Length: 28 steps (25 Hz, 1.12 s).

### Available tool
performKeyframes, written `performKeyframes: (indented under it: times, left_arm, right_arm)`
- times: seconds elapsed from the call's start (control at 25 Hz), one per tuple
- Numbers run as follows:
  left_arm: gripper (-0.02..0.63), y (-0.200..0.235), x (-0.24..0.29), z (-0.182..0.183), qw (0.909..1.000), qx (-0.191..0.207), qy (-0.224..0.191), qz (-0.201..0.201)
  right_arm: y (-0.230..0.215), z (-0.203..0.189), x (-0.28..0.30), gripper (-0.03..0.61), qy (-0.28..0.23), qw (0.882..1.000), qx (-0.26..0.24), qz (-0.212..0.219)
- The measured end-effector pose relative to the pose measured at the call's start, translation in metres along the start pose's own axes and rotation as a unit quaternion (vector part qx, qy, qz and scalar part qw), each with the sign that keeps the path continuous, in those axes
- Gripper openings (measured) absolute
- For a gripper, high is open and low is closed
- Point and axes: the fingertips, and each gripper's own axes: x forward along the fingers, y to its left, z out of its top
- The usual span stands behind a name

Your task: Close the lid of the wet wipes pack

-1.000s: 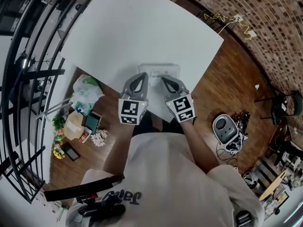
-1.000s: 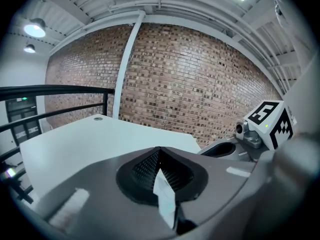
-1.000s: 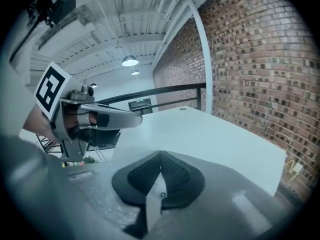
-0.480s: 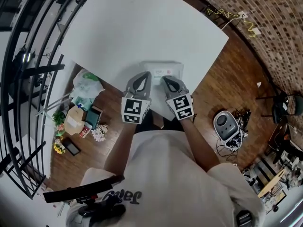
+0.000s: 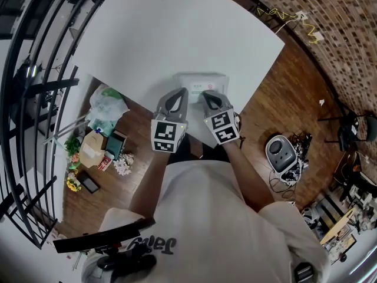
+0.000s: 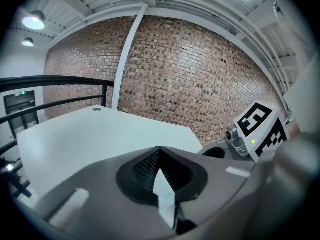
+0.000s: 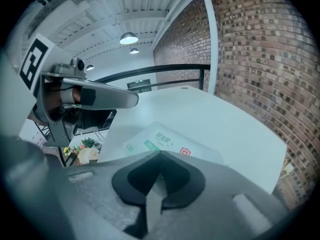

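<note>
A white wet wipes pack (image 5: 203,81) lies flat on a white table (image 5: 177,28), close to its near edge. The left gripper (image 5: 180,94) hovers just beside the pack, jaws pressed together. The right gripper (image 5: 207,95), jaws also pressed together, reaches over the pack's near edge, possibly touching it.

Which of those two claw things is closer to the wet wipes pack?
Right, though narrowly. The right gripper overlaps the near edge of the wet wipes pack; the left gripper sits by its near left corner.
</note>
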Motion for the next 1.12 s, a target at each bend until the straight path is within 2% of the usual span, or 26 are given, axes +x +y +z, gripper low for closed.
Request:
performKeyframes:
  times: [0.2,0.28,0.4,0.48,0.76,1.0,1.12]
  left_arm:
    - [0.015,0.002,-0.010,0.006,0.9999,0.003,-0.014,0.000]
    - [0.015,0.002,-0.016,0.012,0.9997,0.004,-0.023,-0.002]
    - [0.015,0.001,-0.032,0.027,0.9988,0.015,-0.047,-0.007]
    - [0.015,-0.002,-0.046,0.039,0.9977,0.018,-0.064,-0.017]
    - [0.015,-0.012,-0.088,0.091,0.9898,0.030,-0.133,-0.042]
    - [0.015,-0.054,-0.131,0.125,0.9803,0.048,-0.189,-0.032]
    - [0.015,-0.084,-0.152,0.122,0.9774,0.061,-0.201,-0.024]
  right_arm:
    - [-0.003,0.001,0.000,-0.012,0.013,1.000,0.029,-0.002]
    - [-0.009,0.008,-0.007,-0.012,0.001,0.999,0.049,-0.022]
    - [-0.014,0.036,-0.035,-0.012,-0.069,0.994,0.049,-0.072]
    - [-0.010,0.058,-0.059,-0.012,-0.119,0.988,0.042,-0.089]
    - [0.014,0.117,-0.157,-0.012,-0.246,0.958,-0.011,-0.148]
    - [0.027,0.121,-0.229,-0.012,-0.312,0.937,-0.022,-0.155]
    - [0.035,0.115,-0.259,-0.012,-0.342,0.927,-0.027,-0.148]
